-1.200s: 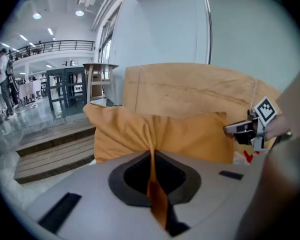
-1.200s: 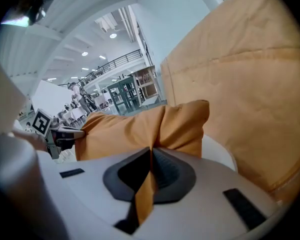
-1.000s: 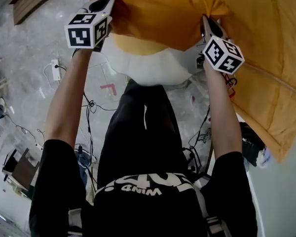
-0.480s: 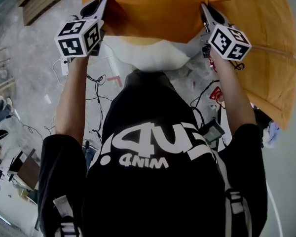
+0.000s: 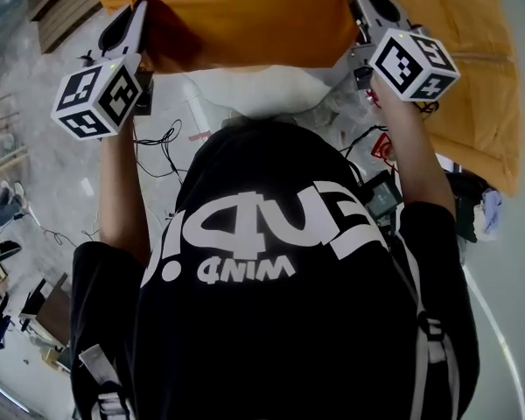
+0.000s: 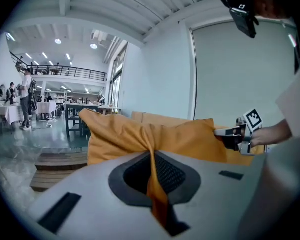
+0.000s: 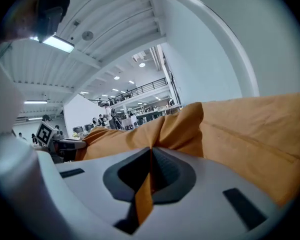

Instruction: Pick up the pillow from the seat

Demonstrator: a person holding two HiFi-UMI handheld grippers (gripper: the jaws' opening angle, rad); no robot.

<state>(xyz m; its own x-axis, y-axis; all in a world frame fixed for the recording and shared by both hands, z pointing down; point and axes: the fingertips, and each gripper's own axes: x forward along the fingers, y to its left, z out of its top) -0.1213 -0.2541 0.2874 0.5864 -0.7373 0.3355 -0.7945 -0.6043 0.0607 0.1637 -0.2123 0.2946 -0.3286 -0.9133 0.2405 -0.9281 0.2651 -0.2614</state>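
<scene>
Pillow in the air: the soft orange fabric pillow (image 5: 245, 16) hangs between both claws at the person's chest, apart from the orange sofa seat (image 5: 472, 77) on the right. The left claw (image 6: 152, 176) is clamped on a pinch of corner cloth, and the right claw (image 7: 145, 184) has the opposite corner. It looks light and floppy. Bunched corners are the sound hold, though thin cloth could slip.

Black cables (image 5: 162, 138) lie tangled on the grey floor (image 5: 17, 77), wooden boards (image 5: 66, 11) nearby.
</scene>
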